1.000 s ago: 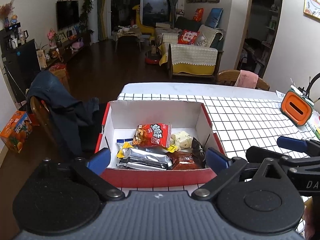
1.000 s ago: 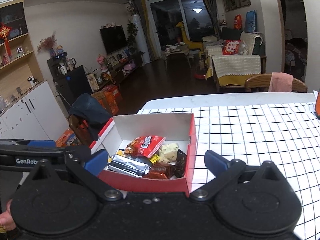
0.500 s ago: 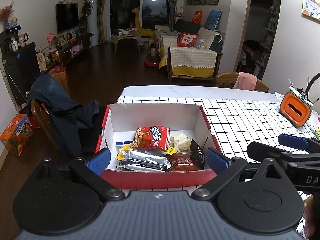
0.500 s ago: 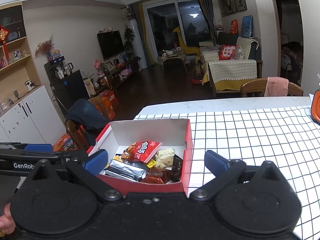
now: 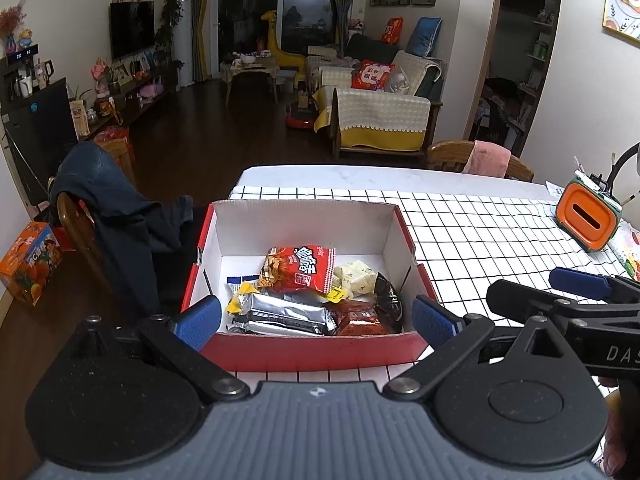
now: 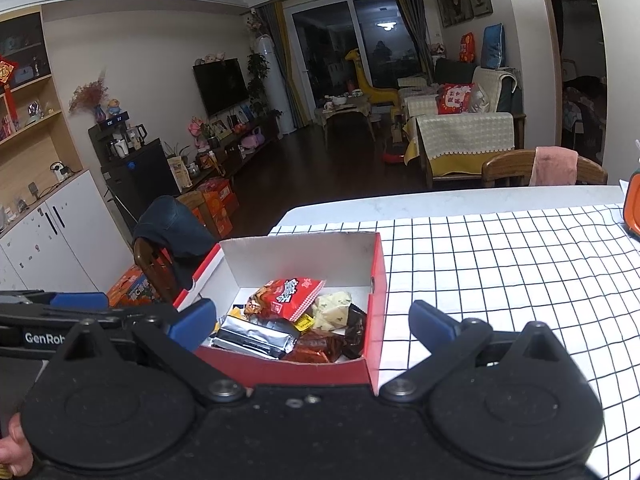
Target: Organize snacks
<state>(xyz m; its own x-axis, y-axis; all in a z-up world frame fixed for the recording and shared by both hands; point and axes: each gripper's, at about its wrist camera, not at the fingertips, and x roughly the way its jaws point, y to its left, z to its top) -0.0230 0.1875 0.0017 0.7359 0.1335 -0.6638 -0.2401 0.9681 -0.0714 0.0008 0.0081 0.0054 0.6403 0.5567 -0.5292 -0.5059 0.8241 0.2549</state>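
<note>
Packets (image 5: 304, 296) crowd the box (image 5: 308, 350); both grippers, left (image 5: 316, 318) and right (image 6: 312, 322), gape wide and empty, so a careless reach could nudge it off the table (image 6: 500, 264).

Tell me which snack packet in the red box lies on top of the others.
The bright red packet with large white characters. It rests over the silver foil packet at the front of the red box, and nothing covers it.

Box (image 5: 308, 350) on table (image 5: 480, 240), near edge; snack packets (image 5: 298, 268) inside. Chair (image 5: 80, 224) at box's 9 o'clock; tissue holder (image 5: 586, 218) at 2 o'clock, well apart.
</note>
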